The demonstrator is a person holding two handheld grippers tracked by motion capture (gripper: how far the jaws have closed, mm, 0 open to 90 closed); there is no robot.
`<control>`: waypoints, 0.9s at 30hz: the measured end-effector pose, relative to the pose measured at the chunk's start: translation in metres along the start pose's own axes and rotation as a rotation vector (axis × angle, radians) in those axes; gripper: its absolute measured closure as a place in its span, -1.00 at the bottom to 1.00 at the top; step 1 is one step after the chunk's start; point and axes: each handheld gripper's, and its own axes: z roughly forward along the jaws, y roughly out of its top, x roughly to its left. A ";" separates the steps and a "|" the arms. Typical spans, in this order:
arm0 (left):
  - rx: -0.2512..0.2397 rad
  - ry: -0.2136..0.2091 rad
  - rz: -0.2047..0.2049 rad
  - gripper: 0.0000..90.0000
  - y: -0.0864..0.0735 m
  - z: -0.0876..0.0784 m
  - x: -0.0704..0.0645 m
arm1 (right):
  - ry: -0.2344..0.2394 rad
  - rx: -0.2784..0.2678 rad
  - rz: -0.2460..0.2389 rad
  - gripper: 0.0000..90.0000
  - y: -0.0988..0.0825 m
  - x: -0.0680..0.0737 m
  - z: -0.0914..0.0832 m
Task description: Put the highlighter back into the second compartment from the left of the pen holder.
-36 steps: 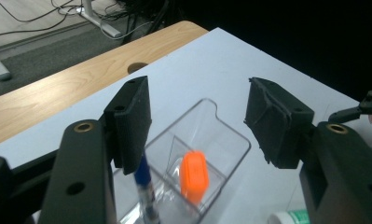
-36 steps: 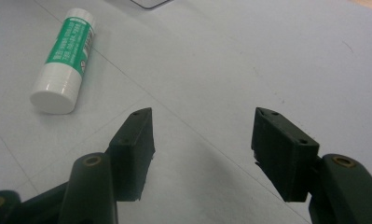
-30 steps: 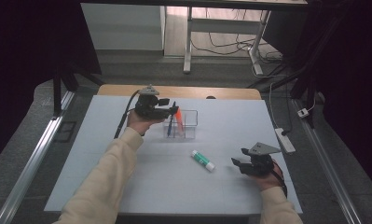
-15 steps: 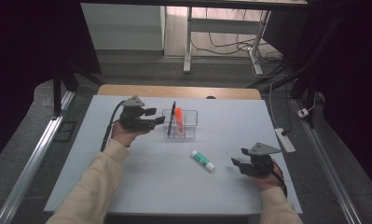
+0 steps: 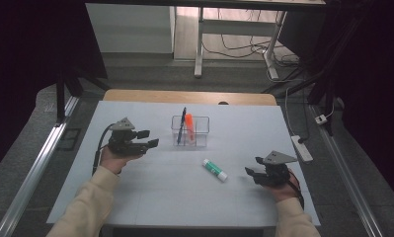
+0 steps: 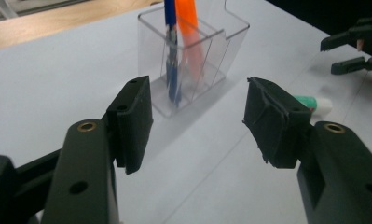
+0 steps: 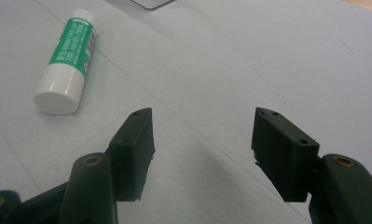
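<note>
A clear plastic holder [image 5: 190,132] stands at the middle of the white table and holds a dark blue pen [image 5: 182,124] and an orange marker [image 5: 188,126]. In the left gripper view the holder [image 6: 193,60] rises just beyond my jaws, with the pen [image 6: 172,51] and the marker [image 6: 189,37] upright inside. My left gripper [image 5: 149,138] is open and empty, to the left of the holder. A green-and-white glue stick [image 5: 215,169] lies flat in front of the holder. My right gripper [image 5: 251,174], open and empty, rests to the right of the glue stick [image 7: 67,63].
The white table top [image 5: 184,197] has a wooden strip [image 5: 189,97] along its far edge. A power strip [image 5: 302,148] lies off the table's right side. A desk frame and cables [image 5: 234,44] stand on the floor beyond.
My left gripper has drawn back from above the holder, moving left and downward with nothing in it. The right gripper has kept still.
</note>
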 end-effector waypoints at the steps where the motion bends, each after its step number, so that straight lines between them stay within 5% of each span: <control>1: 0.005 0.009 0.004 -0.08 -0.003 -0.002 -0.001 | 0.000 0.000 -0.001 -0.14 0.000 0.000 0.000; 13: 0.031 0.037 -0.014 -0.09 -0.042 -0.023 -0.007 | -0.004 -0.006 -0.005 -0.14 0.000 0.000 0.000; 27: 0.033 0.056 -0.024 -0.11 -0.065 -0.034 -0.010 | -0.002 -0.004 -0.015 -0.14 0.000 0.000 0.000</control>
